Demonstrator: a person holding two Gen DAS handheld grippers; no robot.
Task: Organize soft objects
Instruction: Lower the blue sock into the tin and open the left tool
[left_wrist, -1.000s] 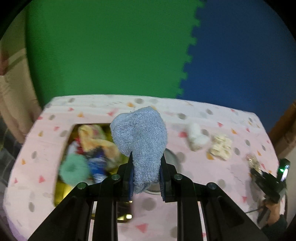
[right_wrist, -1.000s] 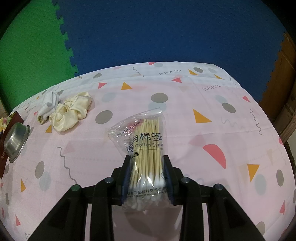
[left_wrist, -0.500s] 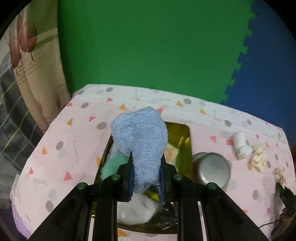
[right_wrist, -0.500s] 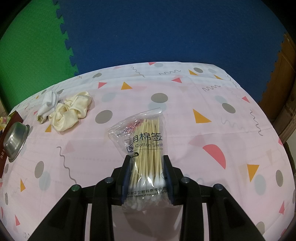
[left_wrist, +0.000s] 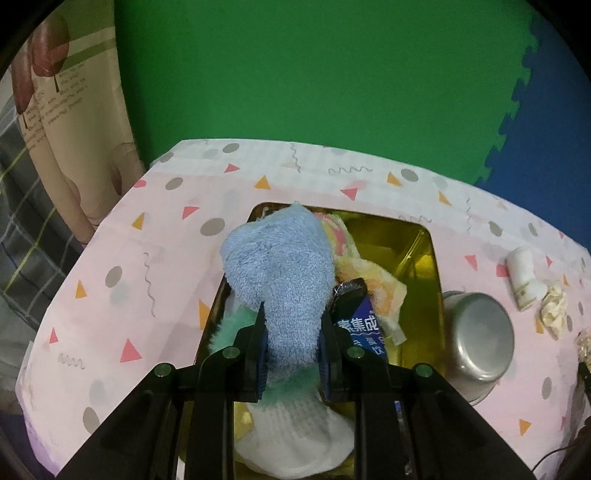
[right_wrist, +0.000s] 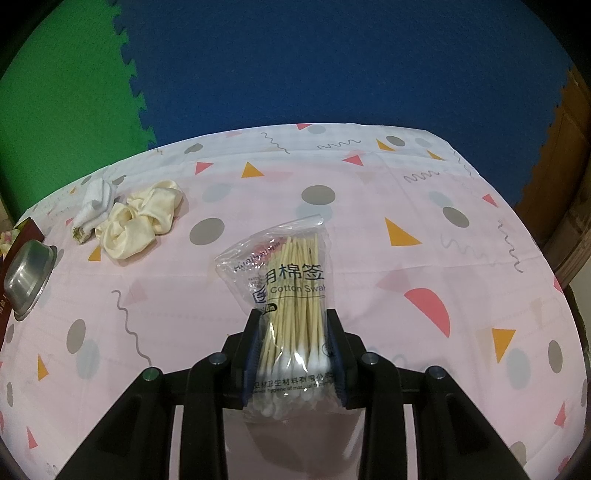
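Observation:
My left gripper (left_wrist: 291, 334) is shut on a fluffy blue sock (left_wrist: 279, 266) and holds it over a gold tin box (left_wrist: 424, 254). The box holds a yellow cloth (left_wrist: 373, 273), a dark blue packet (left_wrist: 362, 325), a green fluffy item (left_wrist: 231, 326) and a white sock (left_wrist: 295, 439). My right gripper (right_wrist: 293, 339) is shut on a clear bag of cotton swabs (right_wrist: 284, 280) just above the pink tablecloth. A cream scrunchie (right_wrist: 140, 219) and a white sock (right_wrist: 94, 205) lie far left of it.
An upturned steel bowl (left_wrist: 478, 336) sits right of the box; it also shows in the right wrist view (right_wrist: 27, 267). A white rolled sock (left_wrist: 522, 277) and the scrunchie (left_wrist: 552, 310) lie beyond it. The table edge (left_wrist: 74, 266) drops off at the left.
My left gripper has carried the blue sock leftward and closer, from beside the box to right over it. The right gripper and its bag of swabs have stayed still.

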